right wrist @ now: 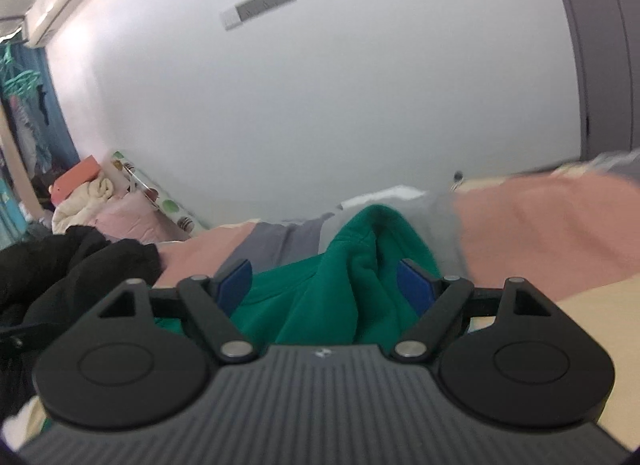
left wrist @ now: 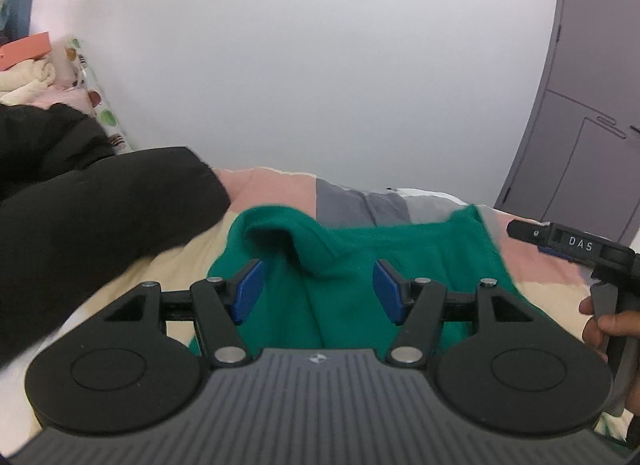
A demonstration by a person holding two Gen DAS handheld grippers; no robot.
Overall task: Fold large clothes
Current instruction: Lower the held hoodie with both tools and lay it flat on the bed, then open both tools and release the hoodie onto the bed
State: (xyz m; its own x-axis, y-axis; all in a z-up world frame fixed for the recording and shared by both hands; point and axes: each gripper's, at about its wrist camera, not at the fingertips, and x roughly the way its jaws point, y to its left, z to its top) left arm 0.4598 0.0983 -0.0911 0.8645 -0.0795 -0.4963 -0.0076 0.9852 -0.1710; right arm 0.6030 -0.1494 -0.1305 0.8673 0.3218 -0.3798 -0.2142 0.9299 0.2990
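A green sweater [left wrist: 352,265] lies bunched on the bed, with a raised fold at its far edge. My left gripper [left wrist: 318,289] is open, its blue pads [left wrist: 250,291] on either side of a ridge of green cloth, not closed on it. The right gripper body [left wrist: 576,245] shows at the right edge of the left wrist view, held by a hand. In the right wrist view the green sweater [right wrist: 340,289] rises in a peak between the pads. My right gripper [right wrist: 326,285] is open around that peak.
A black garment [left wrist: 100,217] lies heaped at the left on the pink, cream and grey bedspread [left wrist: 280,185]. A white wall stands behind the bed. A grey wardrobe [left wrist: 592,105] is at the right. Pillows and folded cloth [right wrist: 88,193] sit at the far left.
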